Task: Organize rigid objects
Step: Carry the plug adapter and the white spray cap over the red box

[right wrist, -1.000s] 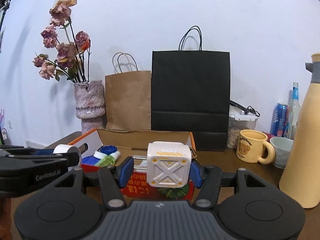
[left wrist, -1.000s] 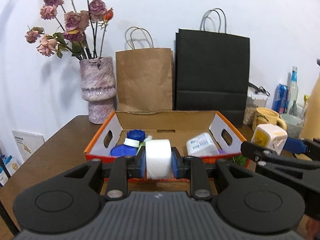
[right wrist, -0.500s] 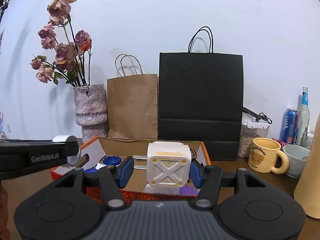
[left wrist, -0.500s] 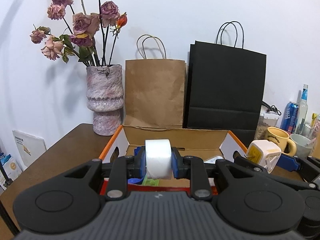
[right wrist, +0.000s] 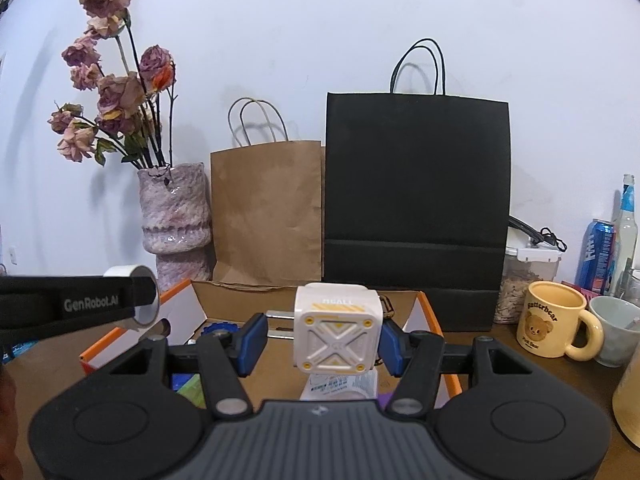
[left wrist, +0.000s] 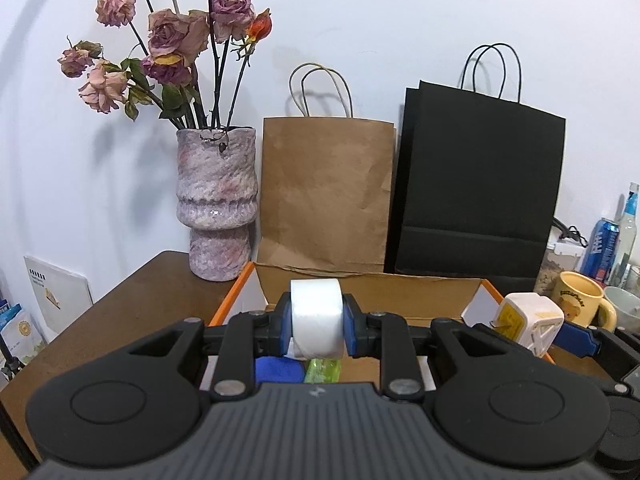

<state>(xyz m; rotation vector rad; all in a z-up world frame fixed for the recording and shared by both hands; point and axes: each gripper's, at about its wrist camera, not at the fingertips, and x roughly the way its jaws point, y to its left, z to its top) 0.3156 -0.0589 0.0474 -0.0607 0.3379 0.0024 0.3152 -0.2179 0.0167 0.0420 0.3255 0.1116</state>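
Far left in the left wrist view, a white card and some blue packets sit beside the wooden table, cut off by the frame edge so the print is unreadable. On the table's back corner stands a mottled pink vase of dried roses, the top blooms clipped by the frame.

The left gripper is clamped on a roll of white tape, blue pads pressed to both flat sides, held over the near part of an orange-edged cardboard box. The gripper body hides most of the box floor; only a blue thing and a bit of green wrapper peek out under the roll, can't tell what they are.

Behind the box, a brown paper bag and a black paper bag lean on the wall.

The right gripper holds a white cube-shaped plug adapter with yellow markings. Its right pad sits against the cube, while the left one looks a little off it with metal prongs poking out that side, so the pinch is hard to judge. It's above the box's right half, with a white labelled packet half hidden below.

Right of that: a yellow bear mug, a pale cup, a jar, a blue can and a bottle, plus a cream jug mostly cut off.
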